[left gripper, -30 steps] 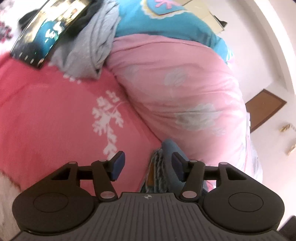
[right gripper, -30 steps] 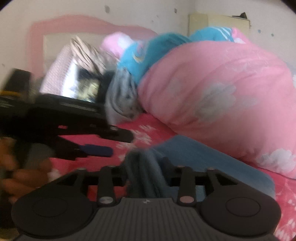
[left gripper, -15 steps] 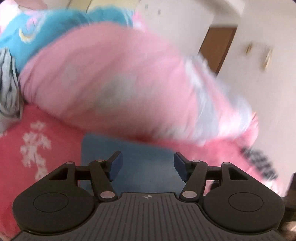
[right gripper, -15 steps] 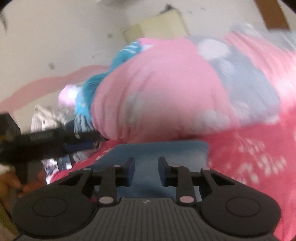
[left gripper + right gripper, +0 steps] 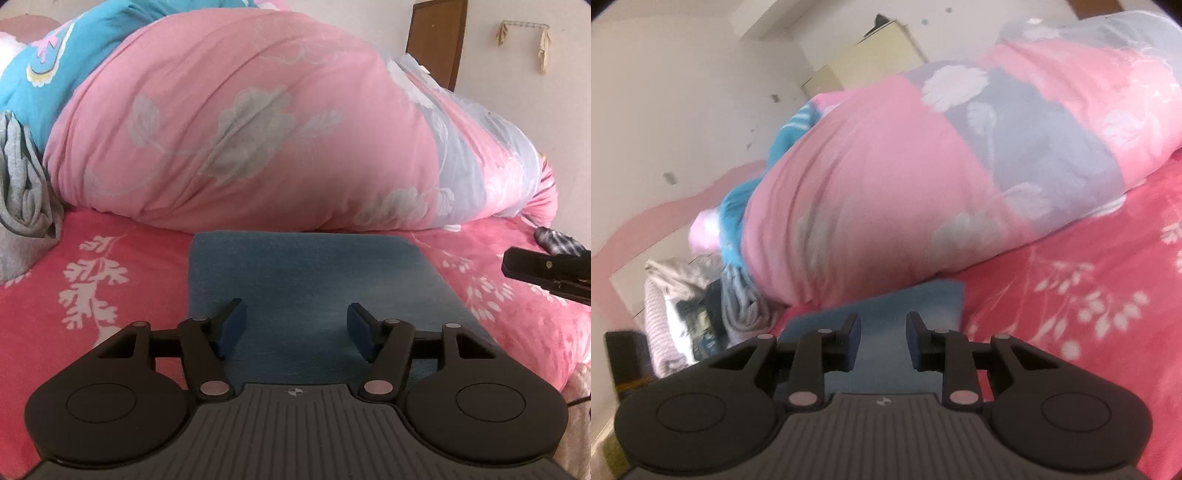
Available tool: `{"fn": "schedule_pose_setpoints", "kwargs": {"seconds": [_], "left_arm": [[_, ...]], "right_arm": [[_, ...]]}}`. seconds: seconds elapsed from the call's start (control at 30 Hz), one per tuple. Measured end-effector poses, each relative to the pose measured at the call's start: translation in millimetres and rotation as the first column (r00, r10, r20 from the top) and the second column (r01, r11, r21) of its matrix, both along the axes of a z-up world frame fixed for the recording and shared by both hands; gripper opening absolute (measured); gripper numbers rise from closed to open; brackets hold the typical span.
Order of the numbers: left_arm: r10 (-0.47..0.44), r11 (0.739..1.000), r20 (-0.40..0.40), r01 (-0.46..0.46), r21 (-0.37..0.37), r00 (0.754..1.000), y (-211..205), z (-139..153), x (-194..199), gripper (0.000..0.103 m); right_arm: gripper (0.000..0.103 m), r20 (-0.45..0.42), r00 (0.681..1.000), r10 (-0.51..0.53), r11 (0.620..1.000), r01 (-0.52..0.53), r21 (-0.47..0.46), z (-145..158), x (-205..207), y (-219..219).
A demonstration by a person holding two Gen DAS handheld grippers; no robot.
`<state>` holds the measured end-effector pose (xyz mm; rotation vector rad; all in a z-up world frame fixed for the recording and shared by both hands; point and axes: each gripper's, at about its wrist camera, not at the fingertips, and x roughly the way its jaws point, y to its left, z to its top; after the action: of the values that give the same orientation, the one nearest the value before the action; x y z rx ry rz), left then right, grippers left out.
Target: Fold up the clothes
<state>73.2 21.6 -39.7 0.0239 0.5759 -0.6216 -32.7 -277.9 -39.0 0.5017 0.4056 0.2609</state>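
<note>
On red flowered bed sheet, flat folded blue cloth rectangle lies beside big pink quilt; left gripper and right gripper hover, fingers apart, holding nothing; careless bump could mess neat fold

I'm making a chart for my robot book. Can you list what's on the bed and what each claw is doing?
surface: red flowered bedsheet
garment: blue cloth, folded flat into a rectangle
behind it: big pink quilt
far left: grey clothes, crumpled
left claw: open, empty, above the blue cloth
right claw: open, empty, above the cloth
</note>
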Motion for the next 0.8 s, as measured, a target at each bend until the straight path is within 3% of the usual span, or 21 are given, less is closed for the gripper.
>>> {"fn": "schedule_pose_setpoints", "kwargs": {"seconds": [0.13,0.23,0.33,0.43,0.53,0.6,0.73,0.8], "left_arm": [[-0.028,0.999,-0.007,0.028,-0.045,1.0,15,-3,3,0.06],[-0.037,0.99,-0.068,0.027,-0.137,0.997,31,5,8,0.06],[-0.085,0.989,-0.101,0.072,-0.13,0.991,8,16,11,0.061],[-0.142,0.987,-0.127,0.13,-0.1,0.982,-23,27,14,0.065],[-0.197,0.98,-0.156,0.187,-0.072,0.968,-55,39,17,0.067],[-0.217,0.976,-0.156,0.218,-0.008,0.964,-83,31,16,0.066],[-0.203,0.975,-0.156,0.215,0.061,0.967,-112,16,21,0.066],[-0.196,0.972,-0.156,0.213,0.096,0.968,-126,8,23,0.066]], "right_arm": [[0.031,-0.138,0.99,-0.034,0.993,0.049,0.109,-25,3,-22],[0.031,-0.266,0.964,0.005,0.951,0.078,0.3,-59,-2,-42],[0.031,-0.301,0.954,0.01,0.908,0.118,0.402,-81,-17,-53],[0.033,-0.283,0.958,0.052,0.882,0.089,0.463,-87,-25,-60],[0.033,-0.278,0.957,0.078,0.885,0.062,0.461,-88,-30,-59],[0.033,-0.268,0.96,0.085,0.898,0.043,0.438,-84,-35,-56],[0.032,-0.177,0.983,0.057,0.966,-0.009,0.257,-59,-65,-39],[0.031,-0.147,0.988,0.054,0.982,-0.026,0.187,-52,-74,-31]]}}
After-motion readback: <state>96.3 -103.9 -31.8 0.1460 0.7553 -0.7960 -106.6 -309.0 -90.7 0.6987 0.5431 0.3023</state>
